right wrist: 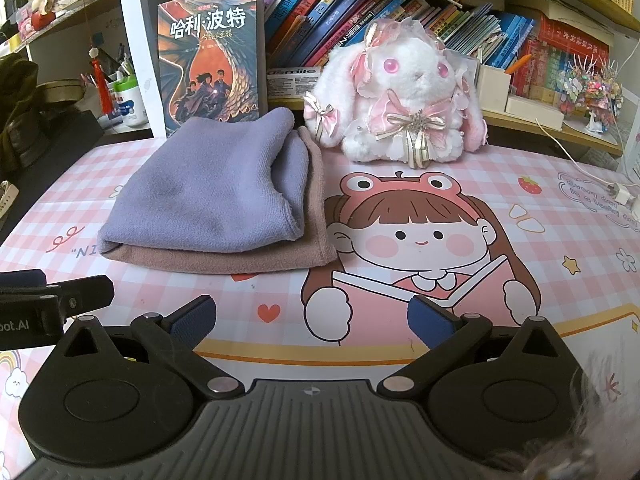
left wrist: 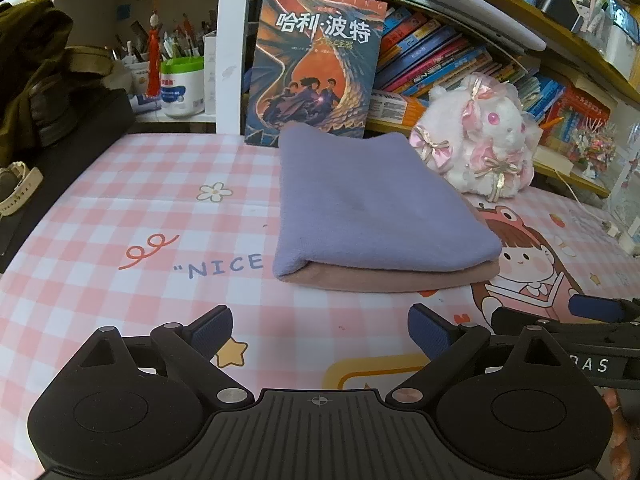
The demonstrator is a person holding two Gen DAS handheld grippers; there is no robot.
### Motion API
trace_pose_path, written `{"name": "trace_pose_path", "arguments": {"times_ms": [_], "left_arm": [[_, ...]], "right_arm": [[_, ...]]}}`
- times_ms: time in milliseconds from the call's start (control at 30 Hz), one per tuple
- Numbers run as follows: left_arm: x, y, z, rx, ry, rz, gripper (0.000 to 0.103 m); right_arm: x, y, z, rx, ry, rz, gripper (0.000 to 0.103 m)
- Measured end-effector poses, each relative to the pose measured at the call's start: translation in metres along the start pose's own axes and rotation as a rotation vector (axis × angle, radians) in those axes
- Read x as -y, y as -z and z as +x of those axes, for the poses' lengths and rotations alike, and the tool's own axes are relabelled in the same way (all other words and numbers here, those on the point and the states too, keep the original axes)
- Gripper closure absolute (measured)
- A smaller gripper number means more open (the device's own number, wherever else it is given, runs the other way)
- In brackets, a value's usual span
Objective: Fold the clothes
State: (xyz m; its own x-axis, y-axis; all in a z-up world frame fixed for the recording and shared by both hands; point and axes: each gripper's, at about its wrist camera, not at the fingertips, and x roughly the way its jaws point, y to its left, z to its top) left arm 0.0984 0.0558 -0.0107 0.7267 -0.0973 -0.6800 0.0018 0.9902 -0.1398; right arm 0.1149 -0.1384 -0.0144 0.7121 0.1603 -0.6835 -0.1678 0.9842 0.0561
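The purple cloth (right wrist: 208, 192) lies folded atop a pink cloth (right wrist: 248, 260) near the counter's (left wrist: 120, 216) back edge, just before the propped book (left wrist: 316, 68). The left gripper (left wrist: 320, 330) and right gripper (right wrist: 312, 318) hover short of the stack, jaws wide apart and empty. A one-sided grab could drag the layers askew. Only the right view shows the purple cloth's loose edges; the left shows its closed fold.

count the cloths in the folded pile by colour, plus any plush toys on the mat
purple cloth: 1, folded, lying on top
pink-brown cloth: 1, folded, underneath the purple one
white and pink plush bunny: 1, sitting behind the pile at the back of the mat
total: 3
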Motion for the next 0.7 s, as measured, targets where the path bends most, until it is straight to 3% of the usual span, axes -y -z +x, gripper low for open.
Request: {"name": "trace_pose_path", "arguments": {"times_ms": [700], "left_arm": [[0.0000,0.0003,0.0003,0.010,-0.016,-0.008,0.006]], "right_arm": [[-0.0008,-0.0001,-0.0001,-0.002,-0.005,0.001,0.000]]}}
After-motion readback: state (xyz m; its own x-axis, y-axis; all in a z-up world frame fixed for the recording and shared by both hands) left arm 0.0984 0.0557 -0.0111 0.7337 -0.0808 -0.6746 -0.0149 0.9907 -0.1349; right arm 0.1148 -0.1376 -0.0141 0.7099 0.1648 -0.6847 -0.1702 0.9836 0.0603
